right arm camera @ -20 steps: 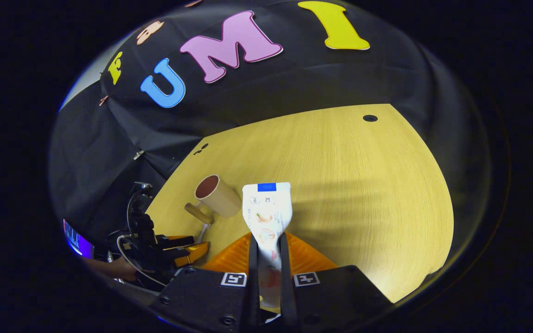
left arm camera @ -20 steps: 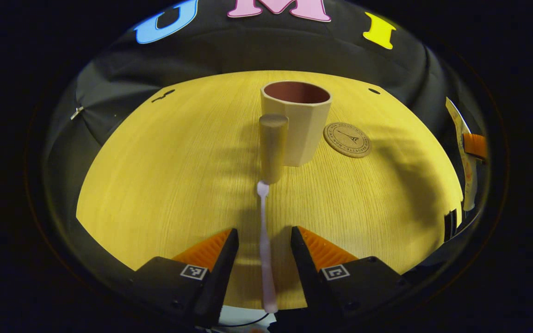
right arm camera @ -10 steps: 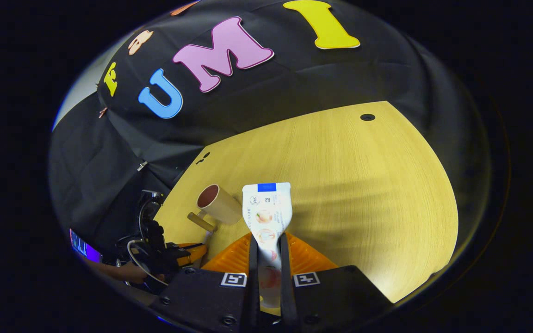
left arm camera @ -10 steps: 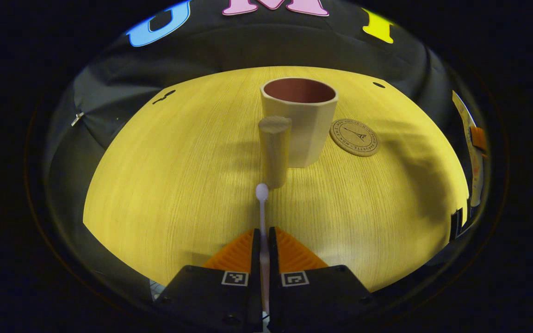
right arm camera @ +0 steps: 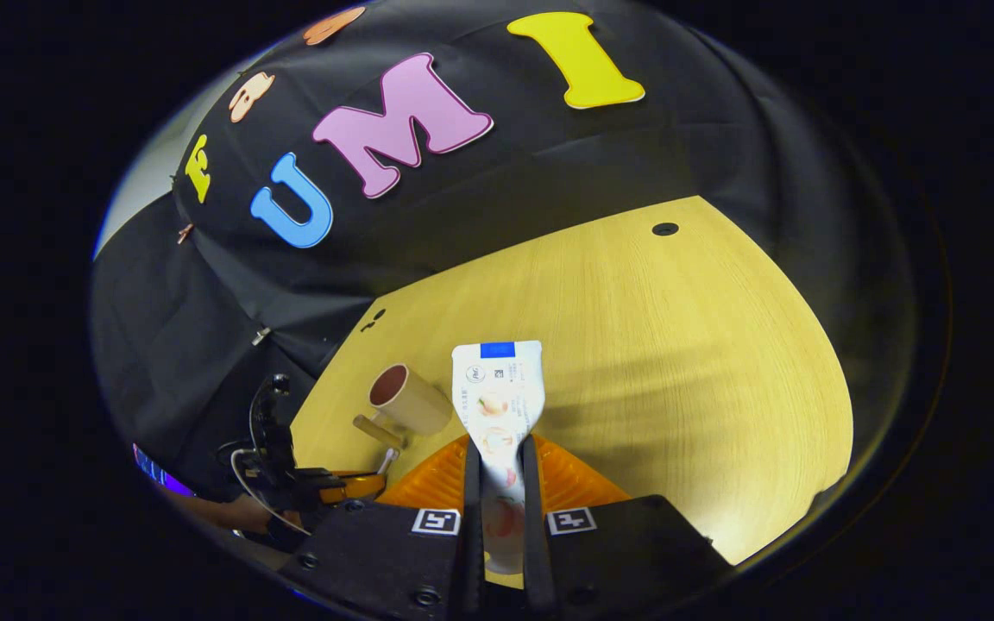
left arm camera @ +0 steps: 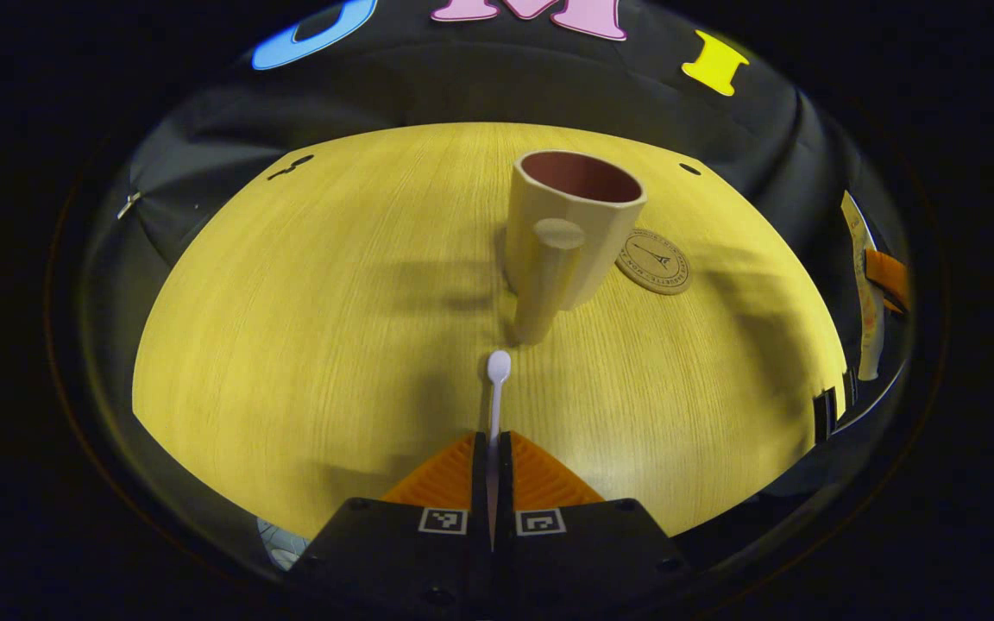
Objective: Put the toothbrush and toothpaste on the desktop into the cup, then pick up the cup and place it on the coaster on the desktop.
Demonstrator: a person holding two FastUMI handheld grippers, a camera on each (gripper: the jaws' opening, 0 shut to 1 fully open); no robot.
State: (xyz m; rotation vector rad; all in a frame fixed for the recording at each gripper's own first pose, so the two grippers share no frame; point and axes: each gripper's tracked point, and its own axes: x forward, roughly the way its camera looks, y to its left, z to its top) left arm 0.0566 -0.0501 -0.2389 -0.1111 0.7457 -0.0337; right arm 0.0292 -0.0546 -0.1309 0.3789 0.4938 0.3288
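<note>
1. Left gripper view: left gripper (left arm camera: 492,448) fingers pinching toothbrush (left arm camera: 496,379), head just short of cup (left arm camera: 568,228) handle; coaster (left arm camera: 653,261) beside cup, toward bench (left arm camera: 290,302) far edge.
2. Right gripper view: right gripper (right arm camera: 497,457) fingers pinching toothpaste (right arm camera: 497,392), raised above bench.

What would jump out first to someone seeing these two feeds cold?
The cup standing mid-table with its thick handle toward the left gripper, which is shut on the thin toothbrush pointing at it. Beside the cup lies the round coaster. In the right gripper view, the right gripper is clamped on the toothpaste, held above the table.
</note>
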